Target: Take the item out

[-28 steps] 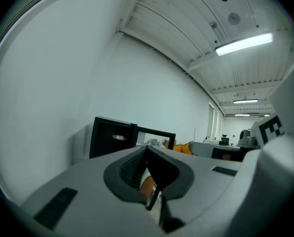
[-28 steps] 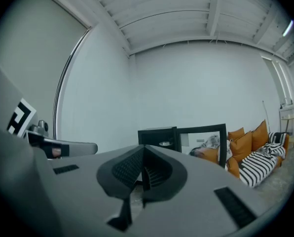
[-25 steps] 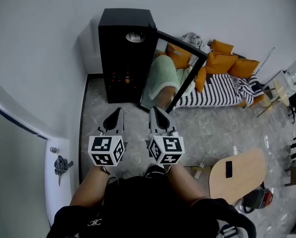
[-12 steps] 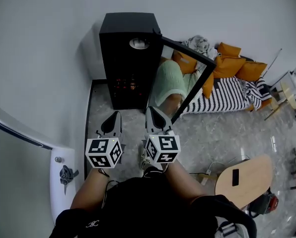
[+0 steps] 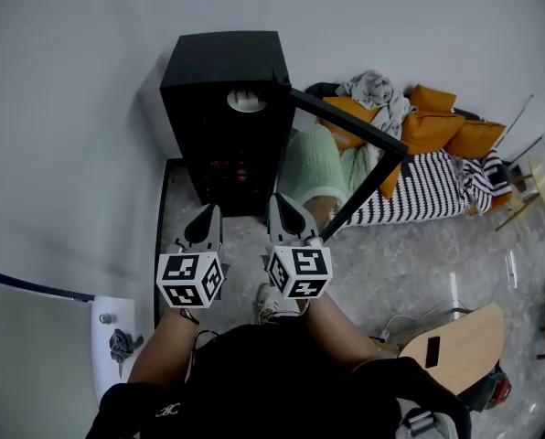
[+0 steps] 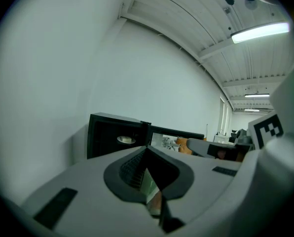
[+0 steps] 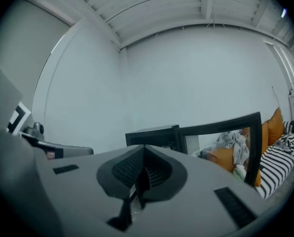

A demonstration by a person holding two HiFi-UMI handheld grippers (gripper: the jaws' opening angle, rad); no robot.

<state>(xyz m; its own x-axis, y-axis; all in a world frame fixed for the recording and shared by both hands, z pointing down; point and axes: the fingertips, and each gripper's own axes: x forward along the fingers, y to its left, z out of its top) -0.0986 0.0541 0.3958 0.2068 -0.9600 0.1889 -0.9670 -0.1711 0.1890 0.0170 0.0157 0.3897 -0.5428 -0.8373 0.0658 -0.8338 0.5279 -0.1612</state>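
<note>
The black cabinet [image 5: 222, 71] had its door [image 5: 346, 122] open, yet the pale item [image 5: 246, 101] sat untouched on the upper shelf. The left gripper [image 5: 208, 214] and right gripper [image 5: 283, 206] were closed and empty before it, so reaching, grasping and withdrawal seemingly remained.

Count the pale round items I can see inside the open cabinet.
1. The pale round item sits on the upper shelf of the black cabinet, near the front. The lower shelves are dark, with only reddish glints showing, so more could be hidden there.
</note>
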